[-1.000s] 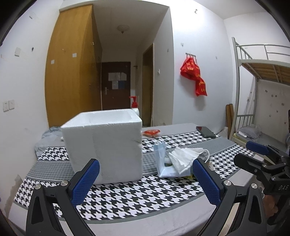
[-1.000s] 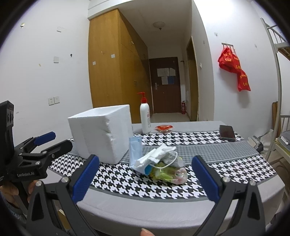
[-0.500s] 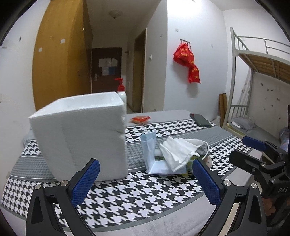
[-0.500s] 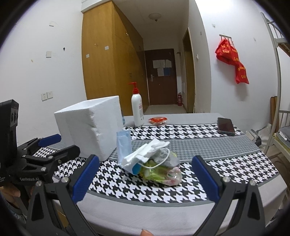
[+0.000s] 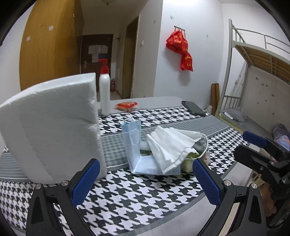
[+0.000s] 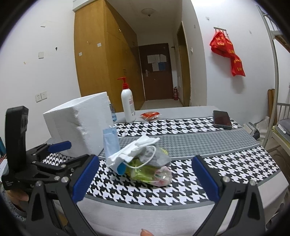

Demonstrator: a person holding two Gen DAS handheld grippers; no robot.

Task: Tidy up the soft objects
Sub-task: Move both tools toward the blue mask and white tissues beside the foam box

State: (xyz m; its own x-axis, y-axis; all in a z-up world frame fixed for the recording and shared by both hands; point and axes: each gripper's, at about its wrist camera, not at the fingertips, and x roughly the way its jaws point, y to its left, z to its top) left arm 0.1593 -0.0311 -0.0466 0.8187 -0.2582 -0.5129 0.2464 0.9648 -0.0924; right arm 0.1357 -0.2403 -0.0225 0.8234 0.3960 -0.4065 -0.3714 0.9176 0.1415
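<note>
Closer now, the left hand-held gripper point(image 5: 145, 178) and right hand-held gripper point(image 6: 145, 175), both wide and empty, frame mid-picture the soft pile point(image 6: 143, 159) beside the foam box point(image 5: 52, 127); pickup seems next.

Light was even and fairly bright in both wrist views, cool white. The ceiling lamp point(image 6: 149, 13) looked unlit or faint. Soft shadow sat under the foam box point(image 5: 52, 127), whose near face was blurred. My blue fingers point(image 5: 85, 181) stayed sharp. Fisheye bowed the bunk frame point(image 5: 228, 63) and doorways; corners went black. No strong glare on the worktop point(image 6: 217, 145).
</note>
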